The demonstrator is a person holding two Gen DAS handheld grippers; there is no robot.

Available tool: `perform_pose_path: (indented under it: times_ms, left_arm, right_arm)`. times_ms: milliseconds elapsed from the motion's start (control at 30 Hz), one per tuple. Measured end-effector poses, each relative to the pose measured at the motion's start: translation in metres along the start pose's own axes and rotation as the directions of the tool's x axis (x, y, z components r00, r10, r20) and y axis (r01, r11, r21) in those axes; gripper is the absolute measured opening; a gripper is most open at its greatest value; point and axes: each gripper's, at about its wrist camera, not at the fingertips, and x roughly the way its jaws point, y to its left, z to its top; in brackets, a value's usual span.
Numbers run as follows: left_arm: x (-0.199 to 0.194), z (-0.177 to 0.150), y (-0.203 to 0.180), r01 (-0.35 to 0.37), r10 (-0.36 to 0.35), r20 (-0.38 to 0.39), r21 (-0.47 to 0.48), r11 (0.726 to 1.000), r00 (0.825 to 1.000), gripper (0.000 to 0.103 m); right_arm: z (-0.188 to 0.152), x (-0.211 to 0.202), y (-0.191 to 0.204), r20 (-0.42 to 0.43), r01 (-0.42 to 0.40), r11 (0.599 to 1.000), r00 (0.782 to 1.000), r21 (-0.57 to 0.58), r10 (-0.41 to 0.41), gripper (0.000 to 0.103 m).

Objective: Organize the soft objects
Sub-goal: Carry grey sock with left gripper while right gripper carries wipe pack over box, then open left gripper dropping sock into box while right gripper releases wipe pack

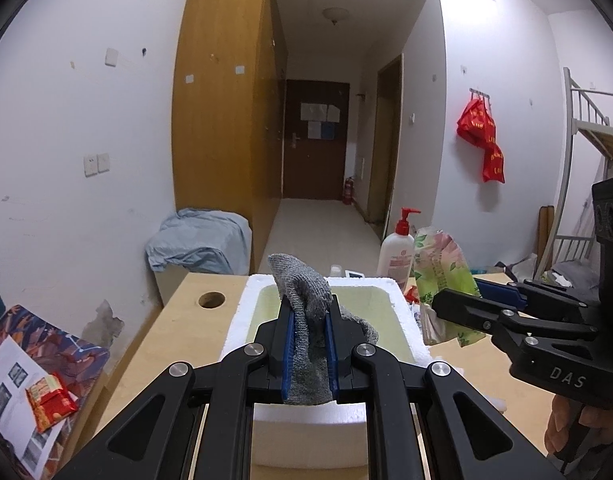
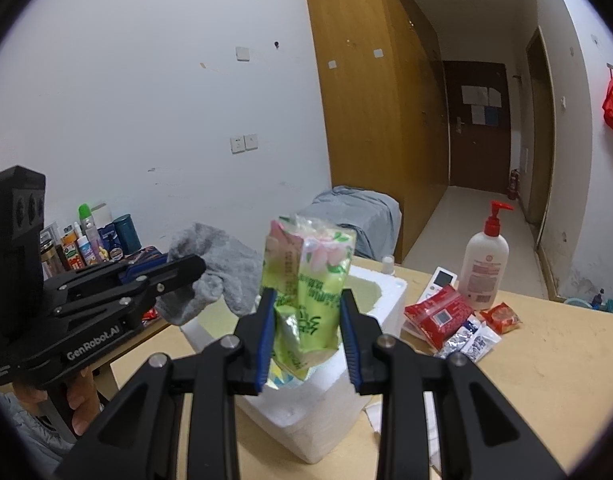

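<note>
My left gripper (image 1: pixel 309 312) is shut on a grey knitted sock (image 1: pixel 306 312), which hangs over the open white foam box (image 1: pixel 242 312) on the wooden table. The sock (image 2: pixel 222 268) and the left gripper (image 2: pixel 186 268) also show at the left of the right wrist view. My right gripper (image 2: pixel 307 300) is shut on a green tissue pack (image 2: pixel 306 276), held above the foam box (image 2: pixel 390 296). In the left wrist view the tissue pack (image 1: pixel 442 268) and the right gripper (image 1: pixel 458 304) sit at the box's right edge.
A pump lotion bottle (image 2: pixel 484 264), a white remote (image 2: pixel 442 280), red snack packets (image 2: pixel 438 312) and small sachets (image 2: pixel 472 340) lie right of the box. Several bottles (image 2: pixel 90 240) stand at the left. A red packet (image 1: pixel 50 400) lies on papers. The table (image 1: pixel 178 332) has a round hole (image 1: pixel 211 300).
</note>
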Motion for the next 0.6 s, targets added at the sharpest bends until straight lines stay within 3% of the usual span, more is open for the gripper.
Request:
perform_pose_path:
  times_ms: [600]
  left_arm:
    - [0.045,-0.005,0.000,0.029,-0.029,-0.087,0.005,1.000,0.996,0.015]
  right_arm:
    - [-0.001,0.005,-0.011,-0.014,0.030,0.999,0.999,0.022,-0.030,0.035]
